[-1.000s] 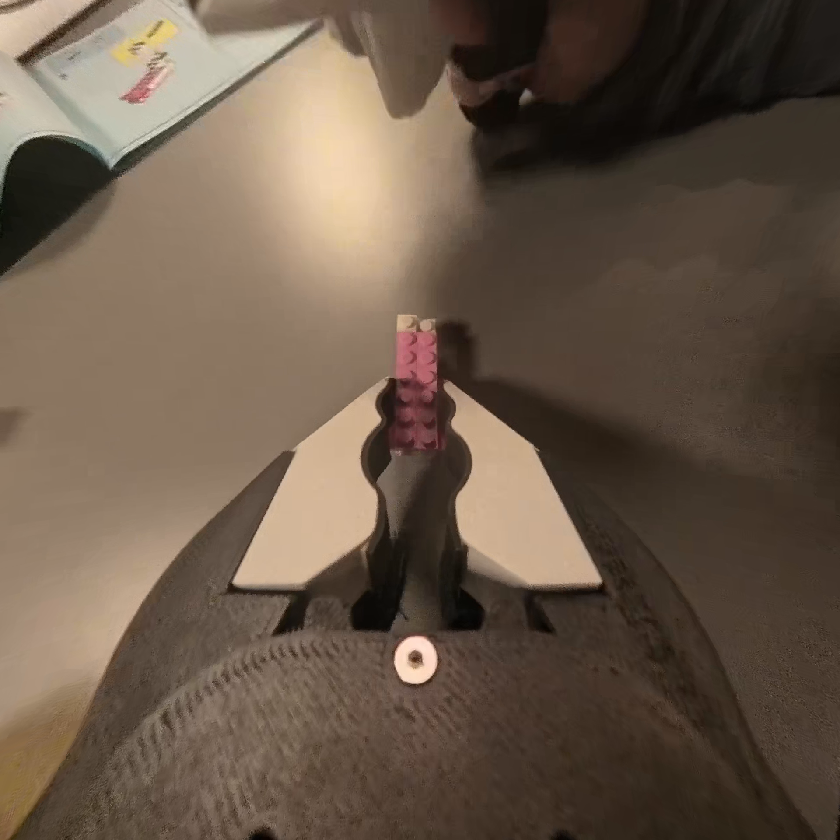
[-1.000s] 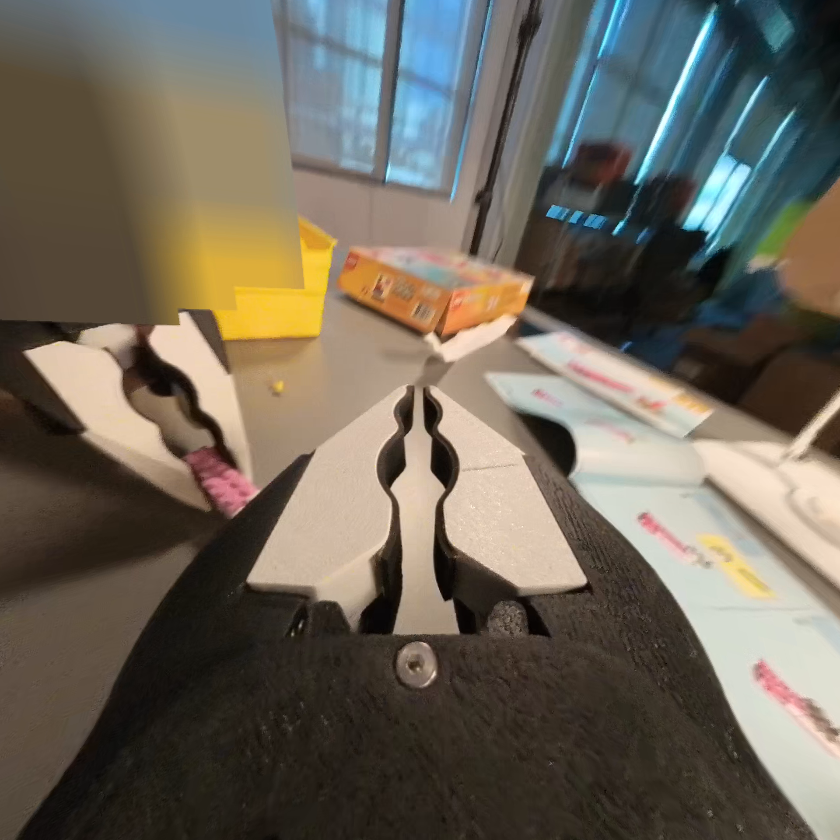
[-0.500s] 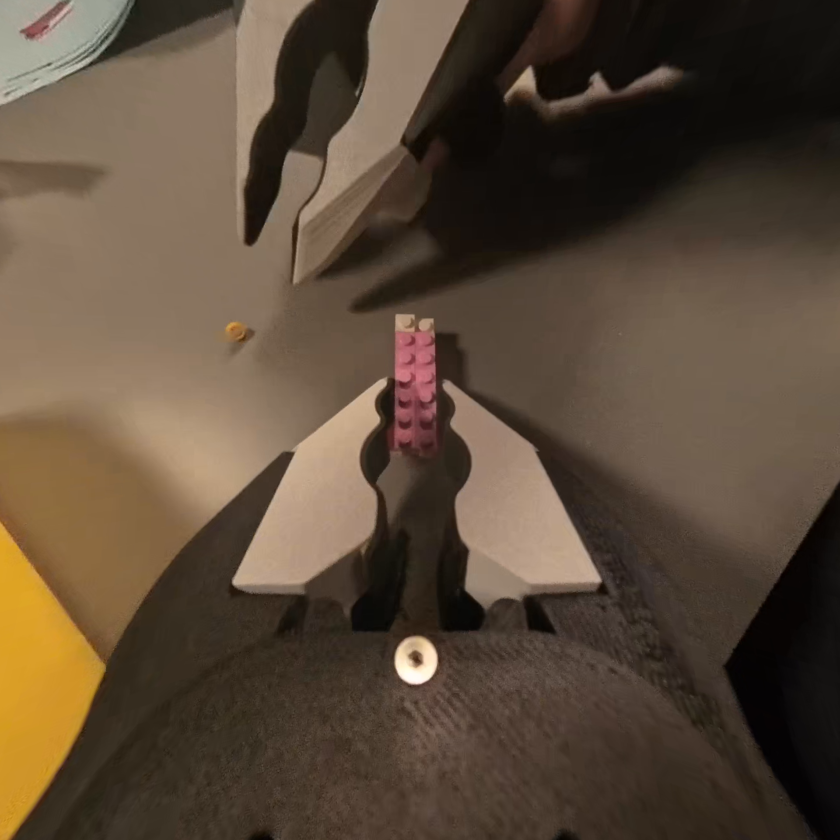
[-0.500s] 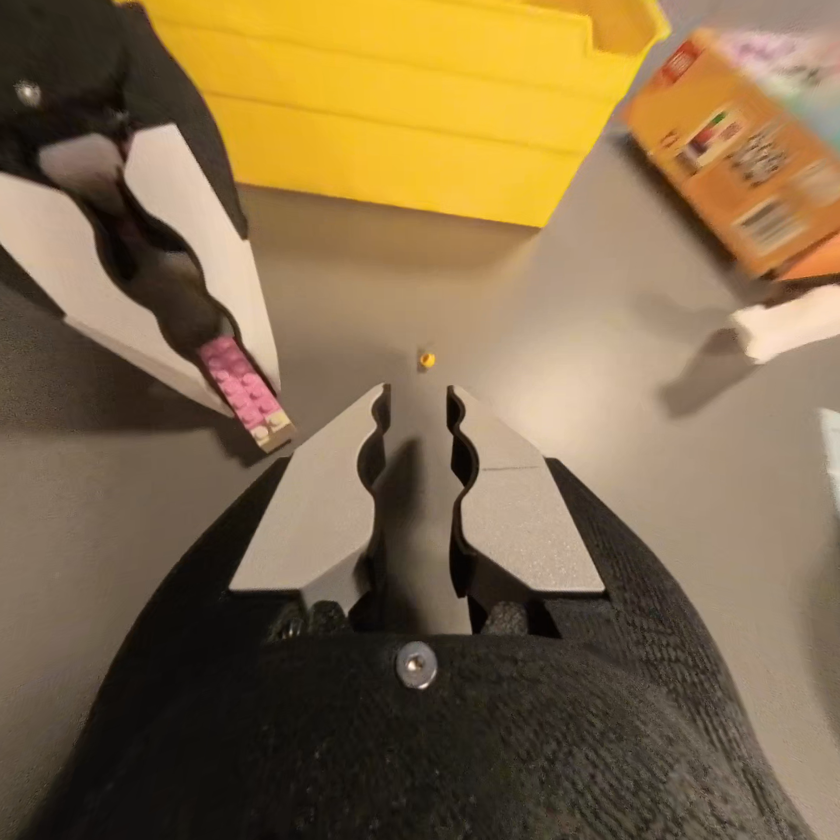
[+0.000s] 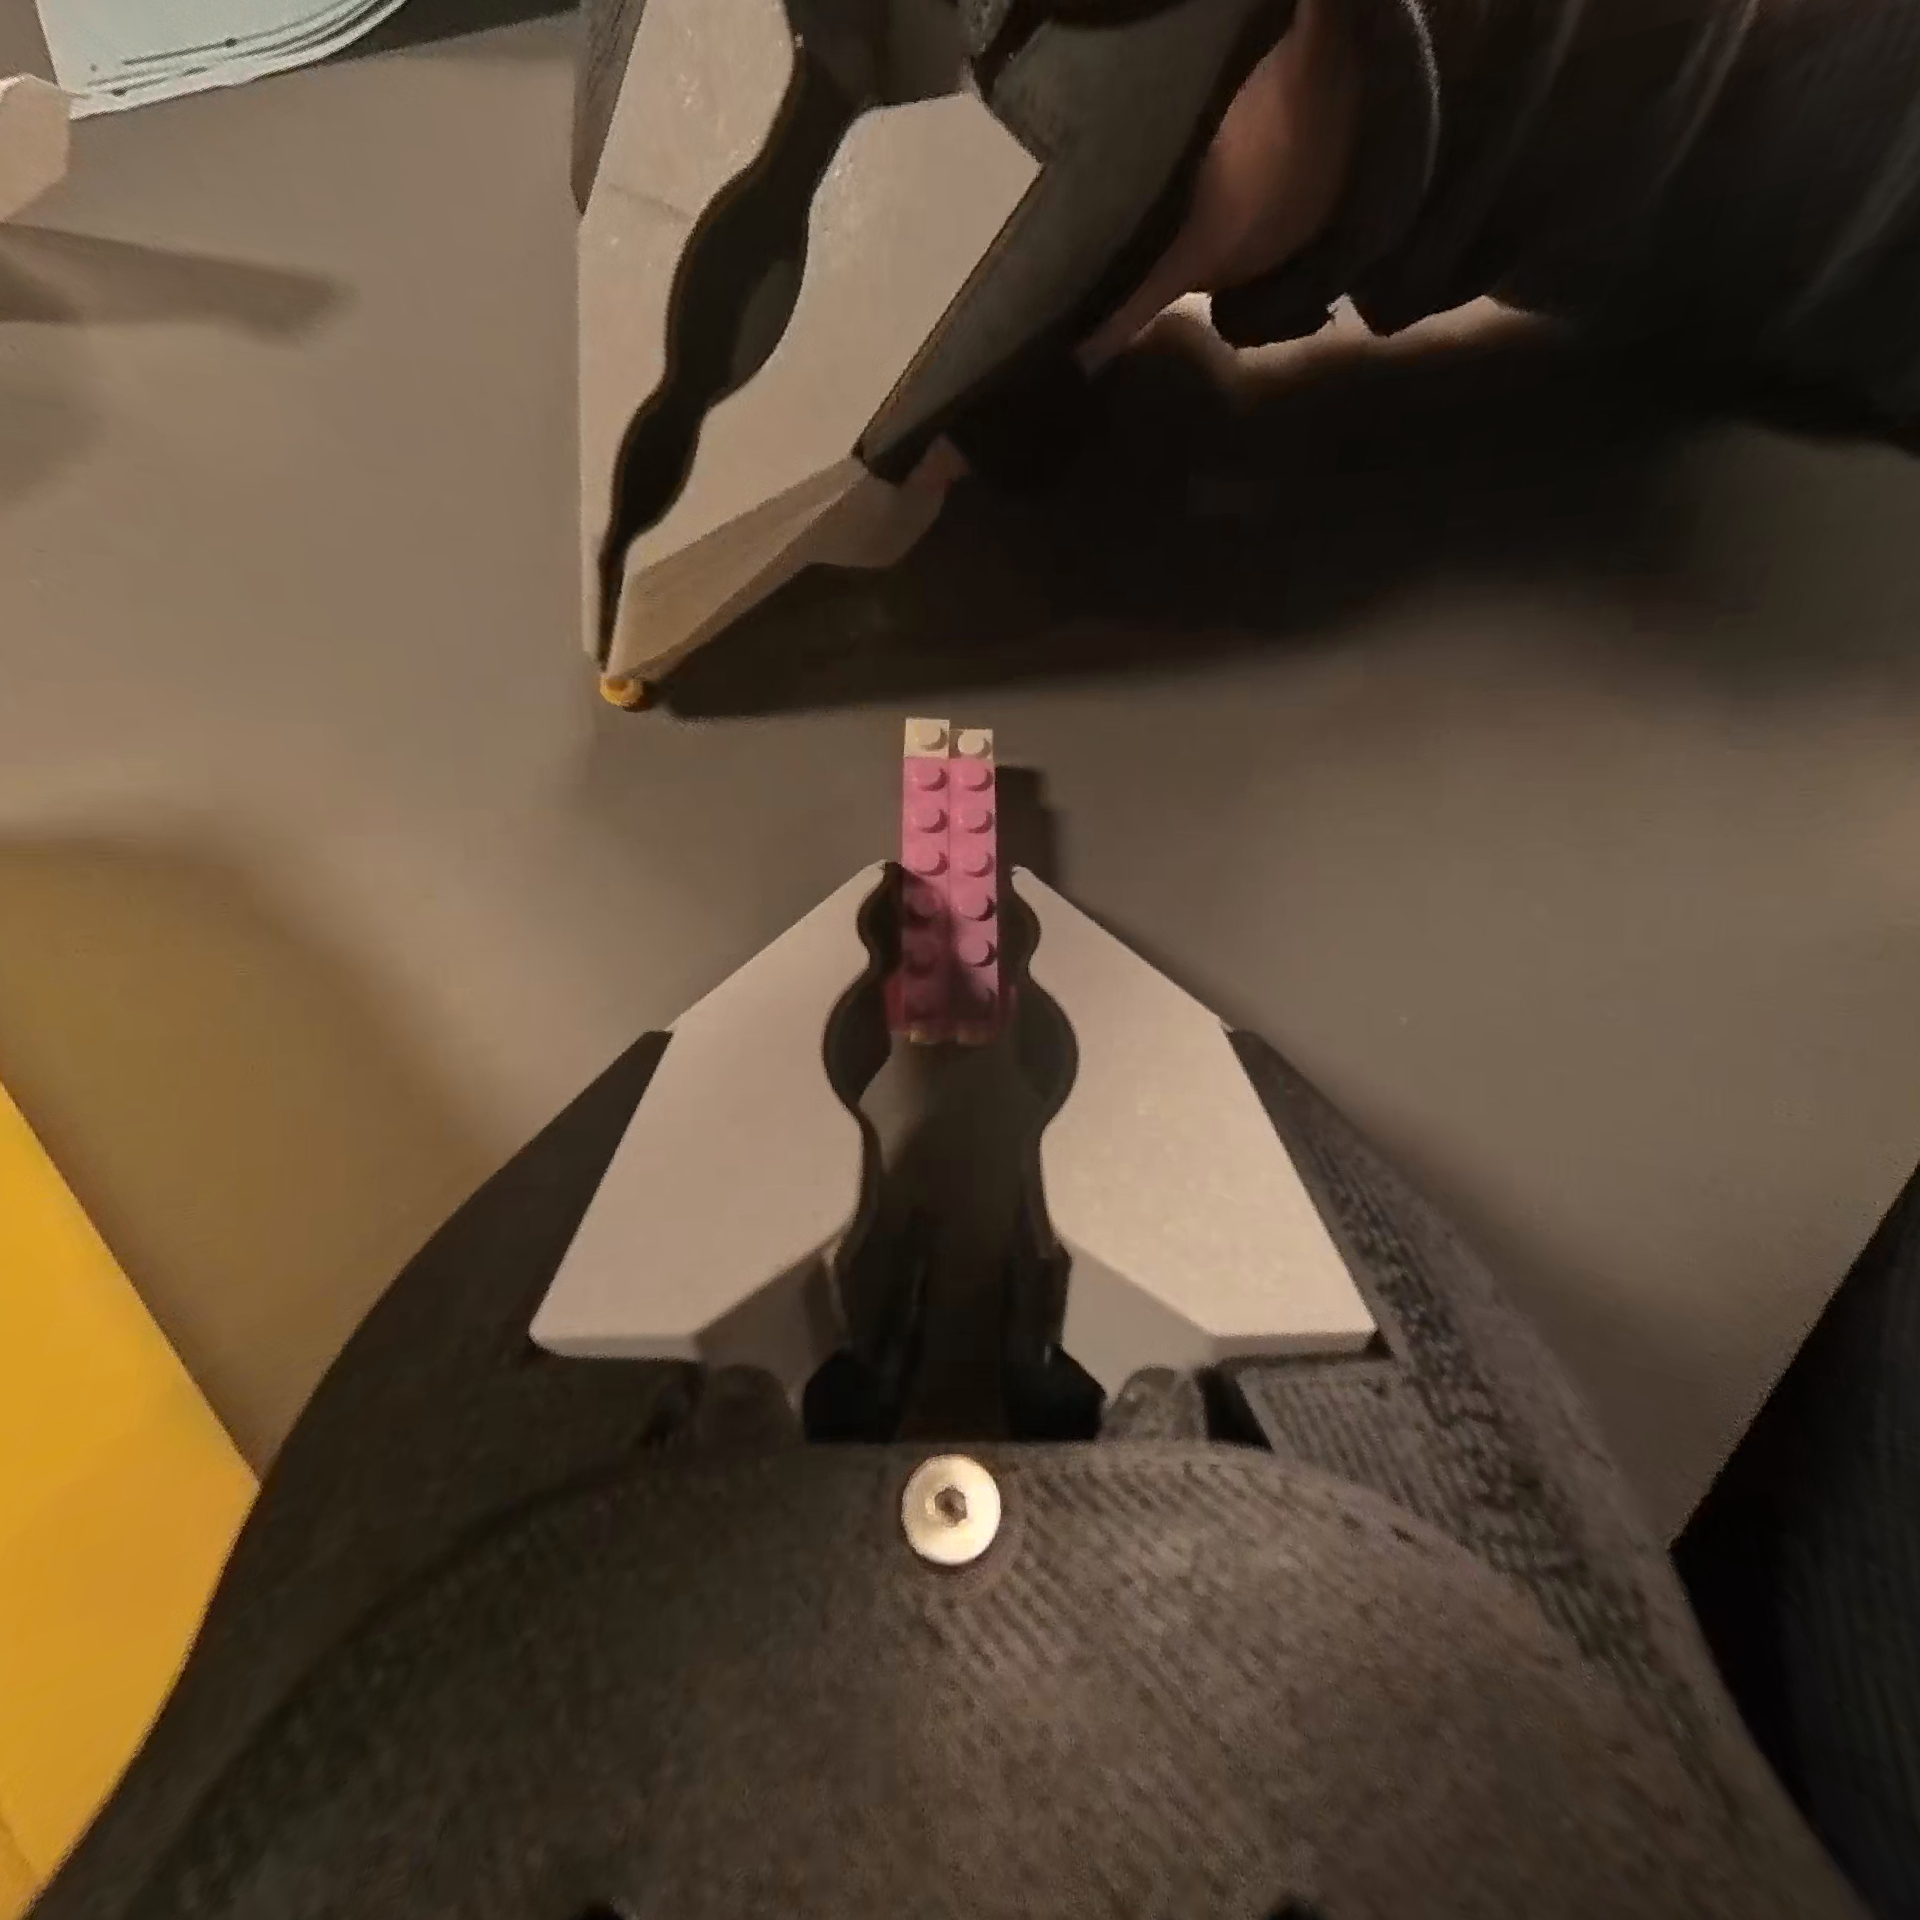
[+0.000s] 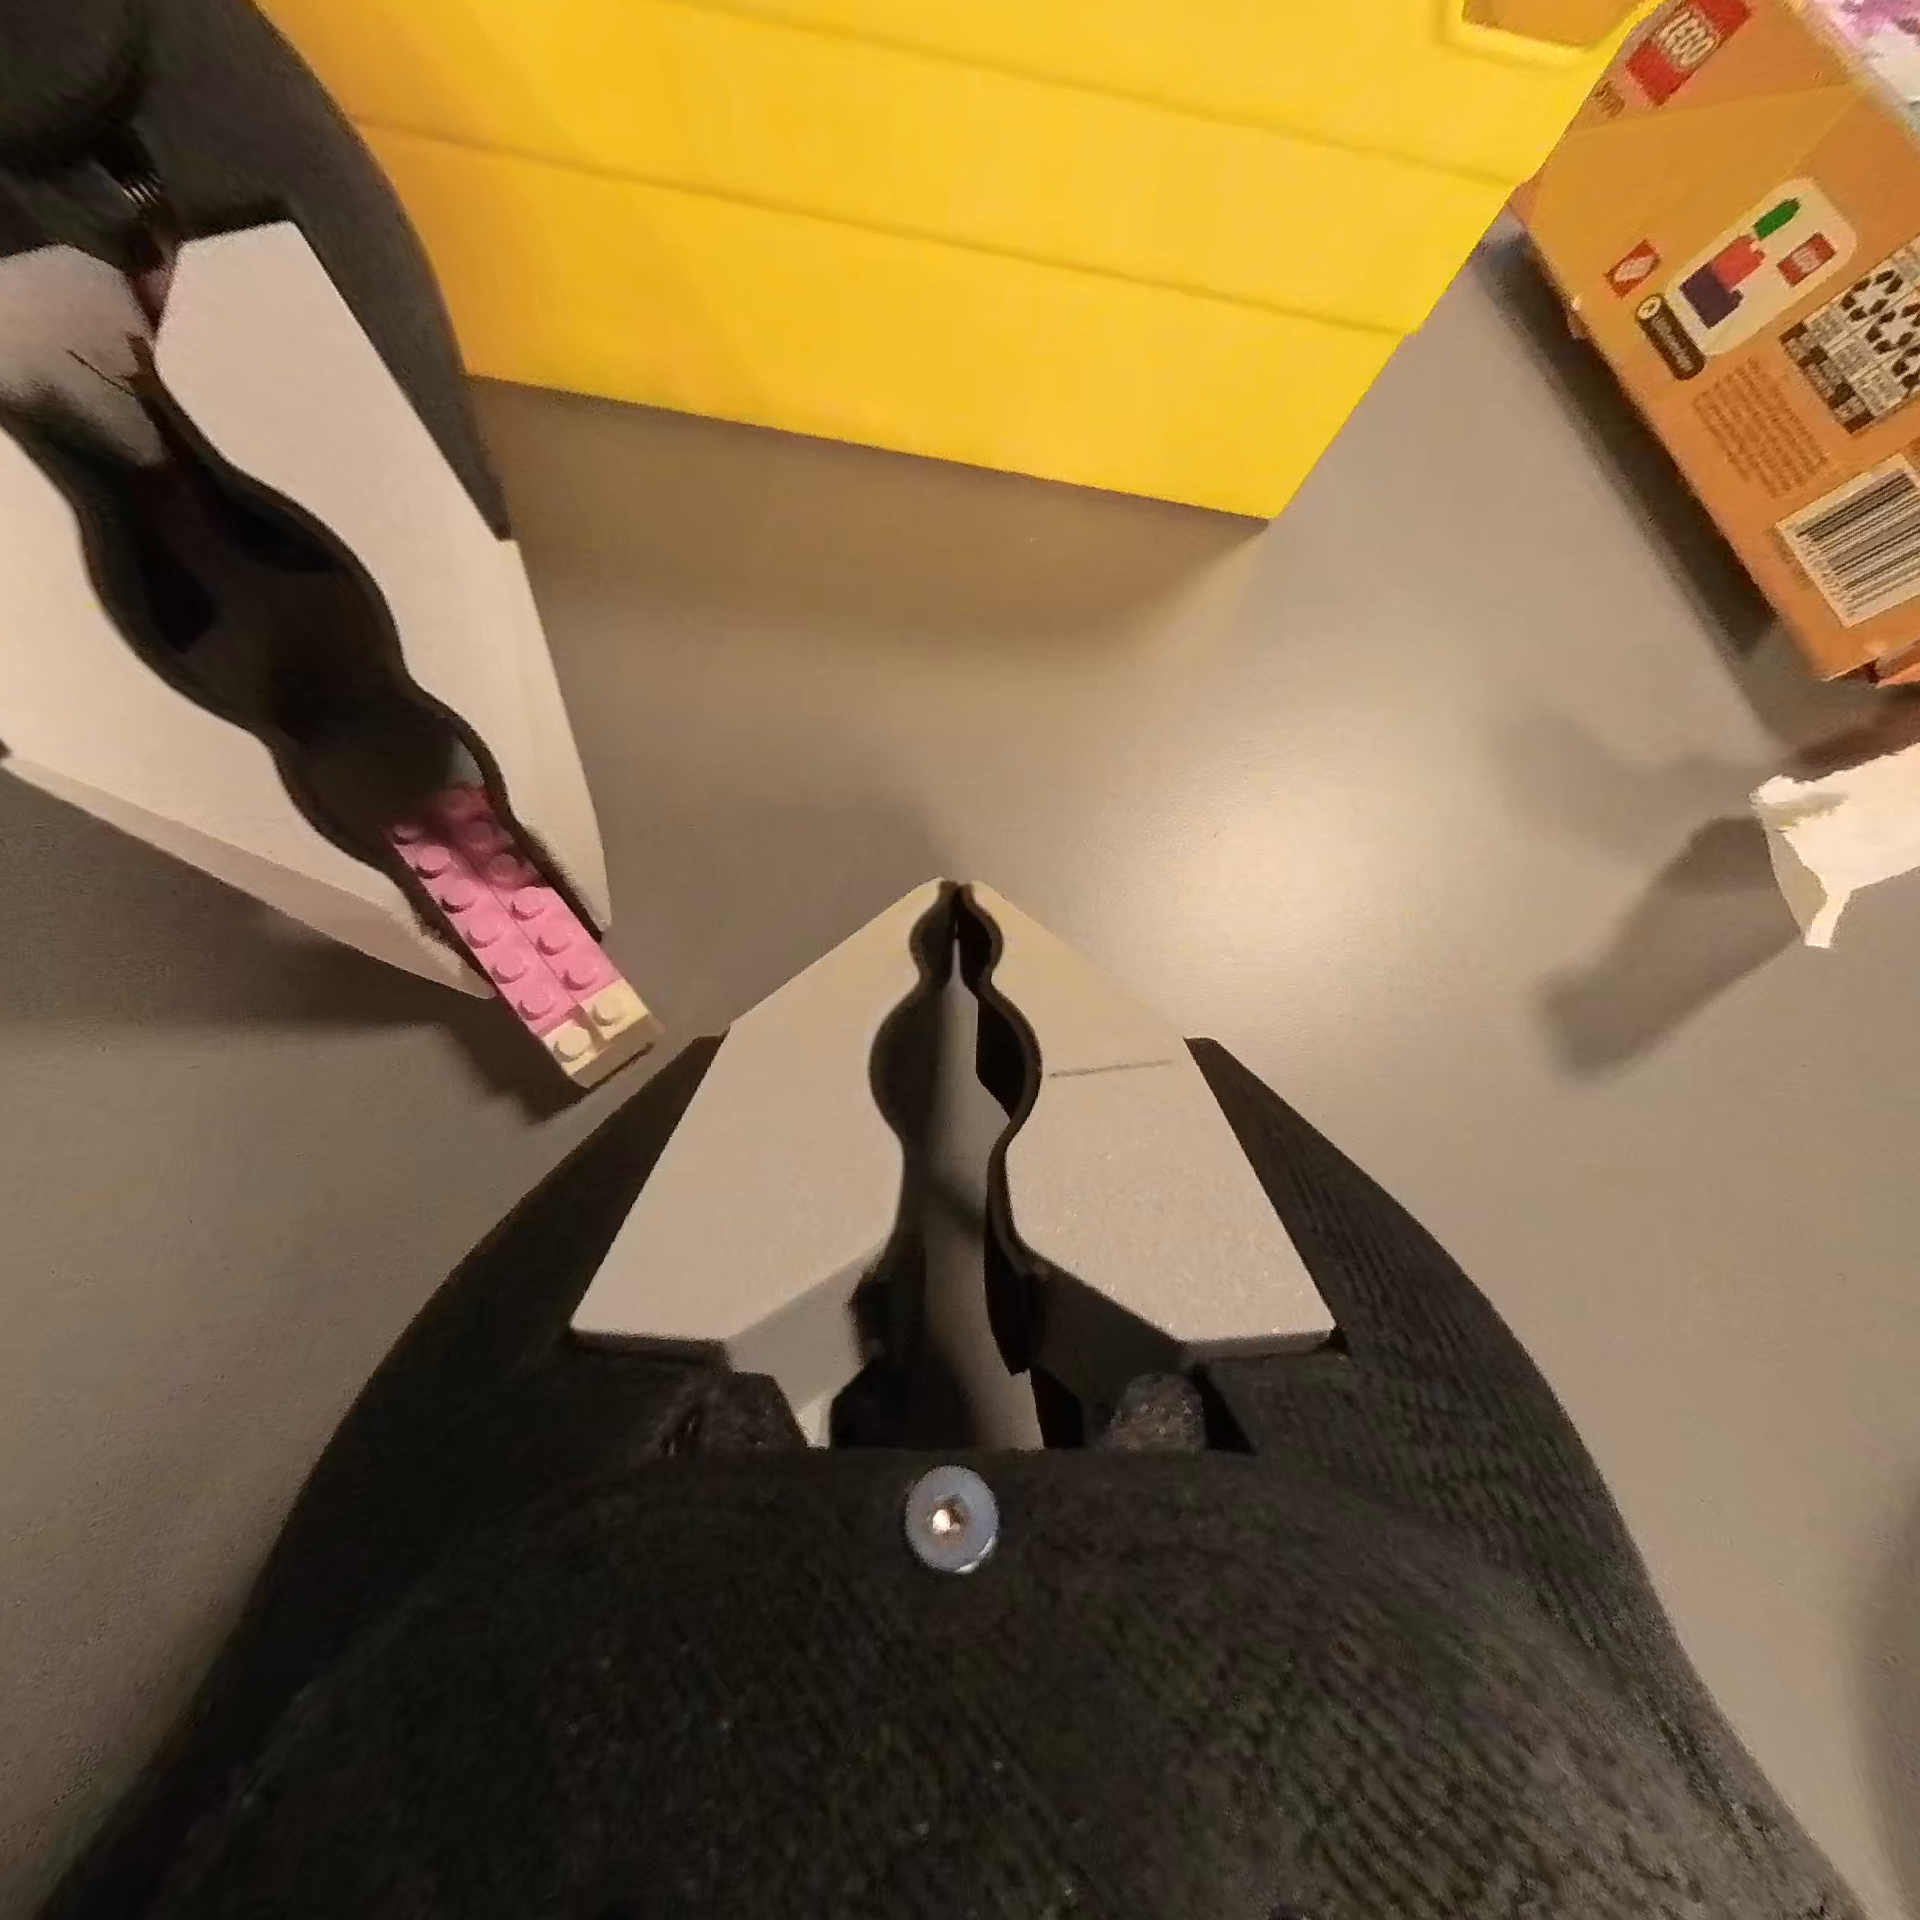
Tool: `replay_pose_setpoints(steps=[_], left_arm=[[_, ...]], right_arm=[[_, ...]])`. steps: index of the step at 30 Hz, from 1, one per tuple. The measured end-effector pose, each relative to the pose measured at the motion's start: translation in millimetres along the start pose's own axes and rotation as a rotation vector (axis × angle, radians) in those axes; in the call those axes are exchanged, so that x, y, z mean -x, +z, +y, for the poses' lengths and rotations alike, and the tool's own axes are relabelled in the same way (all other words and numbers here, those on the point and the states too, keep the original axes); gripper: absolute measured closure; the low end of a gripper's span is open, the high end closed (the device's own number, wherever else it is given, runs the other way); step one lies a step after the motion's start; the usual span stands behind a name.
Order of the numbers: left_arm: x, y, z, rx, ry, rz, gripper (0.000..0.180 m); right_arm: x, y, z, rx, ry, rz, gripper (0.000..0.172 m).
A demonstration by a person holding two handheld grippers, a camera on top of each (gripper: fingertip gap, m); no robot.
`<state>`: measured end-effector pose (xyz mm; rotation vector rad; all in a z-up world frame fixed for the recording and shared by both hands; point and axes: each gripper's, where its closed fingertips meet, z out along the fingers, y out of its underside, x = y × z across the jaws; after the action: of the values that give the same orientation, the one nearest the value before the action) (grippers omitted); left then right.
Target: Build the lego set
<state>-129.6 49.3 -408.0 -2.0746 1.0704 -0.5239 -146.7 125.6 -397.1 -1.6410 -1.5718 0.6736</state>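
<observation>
- My left gripper [image 5: 951, 883]: clamped on a pink studded brick strip [image 5: 951, 831], white-tipped, above the grey table [image 5: 1455, 831].
- My right gripper [image 6: 953, 886]: fingertips pinched on a tiny yellow stud [image 5: 621, 689] at the table, beside the yellow bin [image 6: 883, 260].

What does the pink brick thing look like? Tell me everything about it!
The pink brick piece is long and thin, made of shiny plastic, with two rows of round studs on top. Its far end has two small cream-white bricks. The left gripper squeezes its sides between two grey fingers, so about half pokes out in front. It is held just over the grey table.
</observation>
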Motion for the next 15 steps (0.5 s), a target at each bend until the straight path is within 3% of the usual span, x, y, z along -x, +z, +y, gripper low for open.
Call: replay_pose_setpoints(steps=[5, 9, 15], left_arm=[[2.0, 3.0, -2.4, 0.0, -0.013, 0.001, 0.163], [2.6, 3.9, -3.2, -0.001, -0.022, 0.003, 0.163], [3.6, 5.6, -4.6, -0.001, -0.03, 0.0, 0.163]], right_arm=[[4.0, -5.1, 2.1, -0.008, -0.013, 0.007, 0.17], [-1.3, -1.4, 7.3, 0.022, 0.143, -0.069, 0.153], [2.1, 1.8, 6.9, 0.03, 0.173, -0.135, 0.155]])
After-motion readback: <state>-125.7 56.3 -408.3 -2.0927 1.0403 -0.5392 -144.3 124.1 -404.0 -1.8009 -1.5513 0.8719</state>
